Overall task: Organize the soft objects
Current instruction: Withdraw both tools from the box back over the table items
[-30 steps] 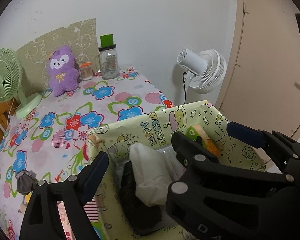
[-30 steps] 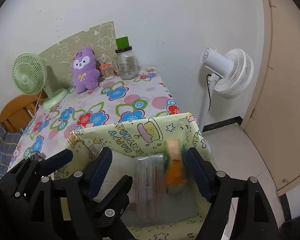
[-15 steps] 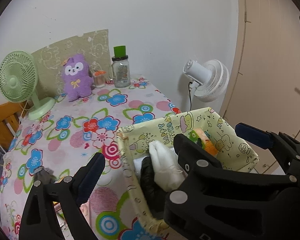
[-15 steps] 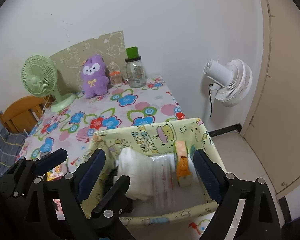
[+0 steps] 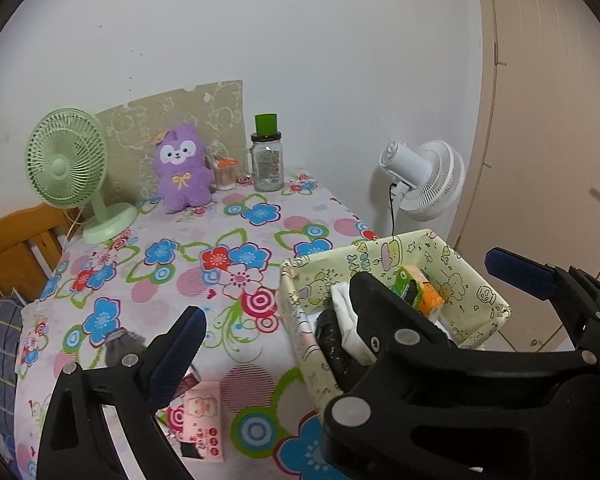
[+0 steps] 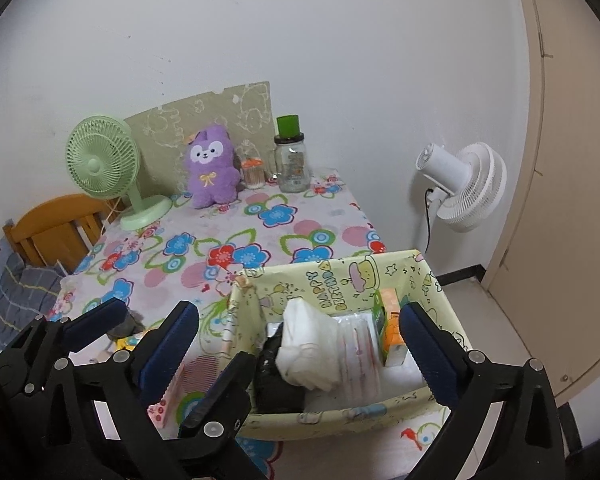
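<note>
A yellow-green printed fabric box stands on the floral table's near right corner. It holds a white folded cloth, a black item, a clear packet and an orange-green tissue pack. My right gripper hangs above and in front of the box, jaws opening, gripping nothing. My left gripper is beside it to the left, jaws also opening and empty; its right finger is hidden behind the right gripper's finger. A grey cloth and a pink packet lie on the table. A purple plush sits at the back.
At the table's back stand a green desk fan, a glass jar with a green lid and a small swab jar. A white floor fan is at the right, a wooden chair at the left, a beige door beyond.
Both grippers have drawn back and up from the box, and their jaws have spread wider. The box now looks smaller and farther off, and more of the table shows.
</note>
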Motion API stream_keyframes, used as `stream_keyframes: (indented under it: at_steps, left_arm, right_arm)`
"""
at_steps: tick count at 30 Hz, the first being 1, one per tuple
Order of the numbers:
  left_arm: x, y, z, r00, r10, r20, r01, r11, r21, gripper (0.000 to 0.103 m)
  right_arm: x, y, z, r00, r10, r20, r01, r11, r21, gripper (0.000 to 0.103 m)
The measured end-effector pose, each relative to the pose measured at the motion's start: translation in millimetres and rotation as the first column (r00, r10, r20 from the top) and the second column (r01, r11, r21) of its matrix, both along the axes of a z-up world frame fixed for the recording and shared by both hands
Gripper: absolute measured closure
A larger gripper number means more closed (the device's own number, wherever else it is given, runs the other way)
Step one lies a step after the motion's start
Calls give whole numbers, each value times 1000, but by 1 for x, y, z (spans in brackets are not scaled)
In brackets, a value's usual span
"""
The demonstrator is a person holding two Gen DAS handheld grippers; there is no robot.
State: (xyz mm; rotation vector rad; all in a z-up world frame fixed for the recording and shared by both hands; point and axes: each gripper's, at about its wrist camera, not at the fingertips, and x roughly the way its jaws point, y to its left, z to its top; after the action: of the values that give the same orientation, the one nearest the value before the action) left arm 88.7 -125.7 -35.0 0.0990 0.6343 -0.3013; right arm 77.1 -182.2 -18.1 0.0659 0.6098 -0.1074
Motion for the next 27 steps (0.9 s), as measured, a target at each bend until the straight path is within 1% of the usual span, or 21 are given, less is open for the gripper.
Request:
stream_keyframes:
  at_steps: [5,9,16,27]
  left_arm:
    - [-9,16,8,999,15,29,-15,1000,-8,3]
    - [-15,29,10,999,29,36,-28,1000,-12,3]
    - [-24,53,12,996,68,52,-68,998,-10,0]
    - [-29,88,6,991,119,54,-118,993,-18,0]
  right_arm:
    - [-7,15,7,1000,11,21,-11,1000,-8,0]
    - [-11,31,10,999,24,27,-23,1000,-14,0]
    - [-15,54,11,999,36,36,-35,999,-21,0]
    - [-12,92,5,997,69,36,-67,997,-34,0]
